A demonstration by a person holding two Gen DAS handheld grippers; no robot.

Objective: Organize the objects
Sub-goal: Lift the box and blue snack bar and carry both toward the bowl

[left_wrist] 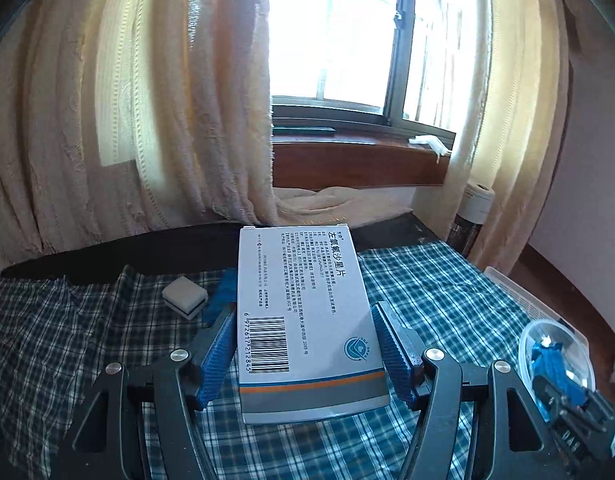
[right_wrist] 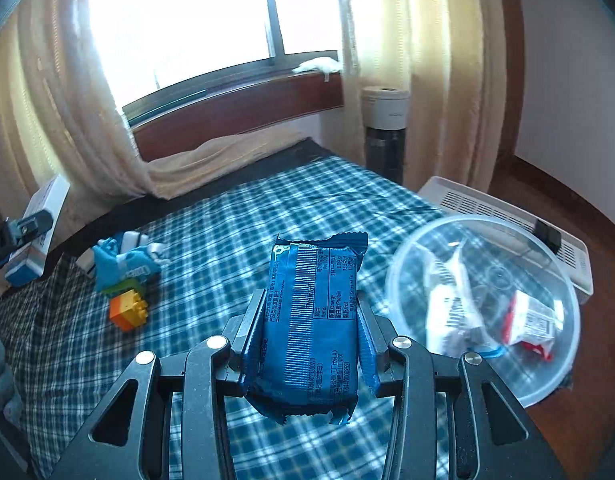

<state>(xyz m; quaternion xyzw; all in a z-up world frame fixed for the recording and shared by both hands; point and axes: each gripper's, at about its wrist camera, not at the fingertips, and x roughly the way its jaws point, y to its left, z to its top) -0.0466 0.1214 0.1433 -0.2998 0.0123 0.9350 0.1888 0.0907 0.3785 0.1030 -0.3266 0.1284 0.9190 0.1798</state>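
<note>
My left gripper (left_wrist: 305,322) is shut on a white medicine box (left_wrist: 303,312) with a barcode and holds it above the blue plaid cloth (left_wrist: 427,292). It also shows in the right wrist view (right_wrist: 35,236) at the far left. My right gripper (right_wrist: 311,308) is shut on a blue snack packet (right_wrist: 311,320), held above the cloth next to a clear plastic bowl (right_wrist: 483,312). The bowl holds a white packet (right_wrist: 451,300) and a red-and-white packet (right_wrist: 531,320). In the left wrist view the bowl (left_wrist: 559,356) sits at the right edge.
A black-and-white sponge block (left_wrist: 185,296) lies on the cloth. A blue toy packet (right_wrist: 123,264) and an orange-yellow brick (right_wrist: 129,308) lie at the left. A white vented appliance (right_wrist: 503,216), a dark cylinder (right_wrist: 385,128), curtains and a windowsill stand behind.
</note>
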